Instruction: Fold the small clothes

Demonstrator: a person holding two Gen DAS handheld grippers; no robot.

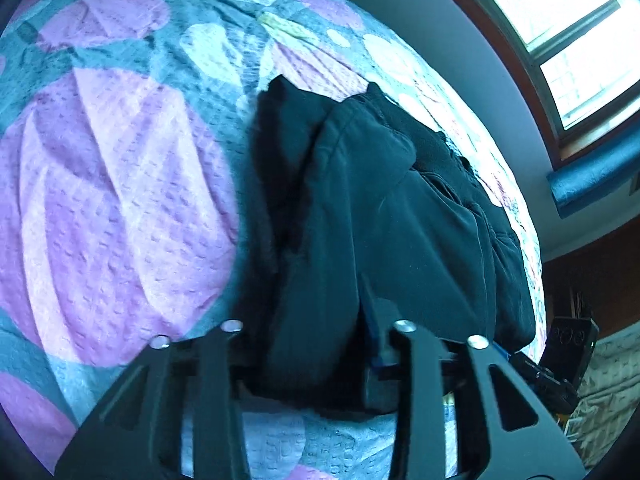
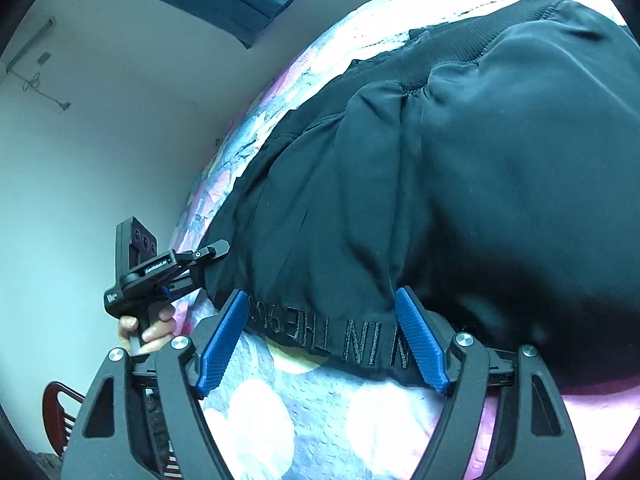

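Observation:
A small dark teal garment (image 1: 380, 208) lies bunched on a bedspread with pink and blue patches (image 1: 100, 200). In the left wrist view my left gripper (image 1: 316, 344) has a thick fold of the garment between its fingers, which are mostly hidden by cloth. In the right wrist view the garment (image 2: 460, 184) fills the upper right, with stitched lettering along its near hem. My right gripper (image 2: 324, 312) is open, its blue pads (image 2: 222, 340) either side of that hem. The left gripper (image 2: 200, 264) shows there at the garment's left edge, held by a hand.
A white wall (image 2: 100, 140) runs along the bed's far side. A window (image 1: 560, 20) with a blue curtain (image 1: 592, 184) is at the upper right. A dark red chair (image 2: 60, 408) stands beside the bed.

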